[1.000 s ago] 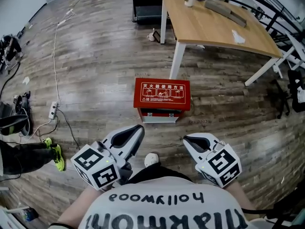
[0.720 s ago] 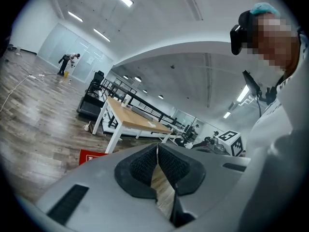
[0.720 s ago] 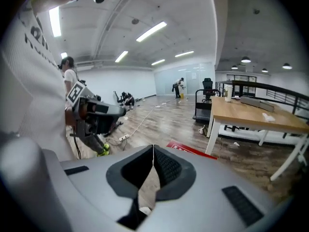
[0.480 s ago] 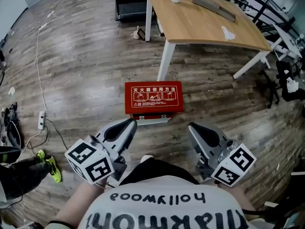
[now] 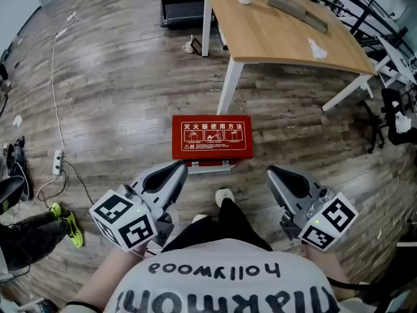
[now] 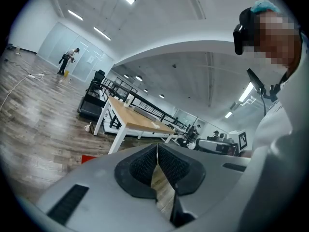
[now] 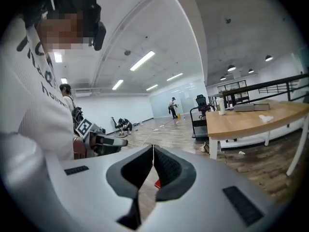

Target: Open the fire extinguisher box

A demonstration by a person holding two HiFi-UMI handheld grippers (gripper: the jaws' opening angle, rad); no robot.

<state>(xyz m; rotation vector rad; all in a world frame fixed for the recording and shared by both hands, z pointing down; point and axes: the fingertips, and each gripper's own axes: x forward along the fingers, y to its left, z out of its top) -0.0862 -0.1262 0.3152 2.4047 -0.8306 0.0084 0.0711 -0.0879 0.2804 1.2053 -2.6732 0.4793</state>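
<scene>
Both grippers, left (image 5: 174, 173) and right (image 5: 279, 178), clamped empty, held low facing the closed box (image 5: 211, 136) — staging for approach.

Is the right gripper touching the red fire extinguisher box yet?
Apart. Head view shows bare floor between the right gripper and the red box.

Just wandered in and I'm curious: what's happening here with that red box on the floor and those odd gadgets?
A person stands over a red fire extinguisher box that lies on the wooden floor by a leg of a wooden table. Each hand holds a tool with tongs: the left tongs and the right tongs are both shut, empty and held short of the box. The box's lid is closed and nothing touches it, so the opening has not begun.
</scene>
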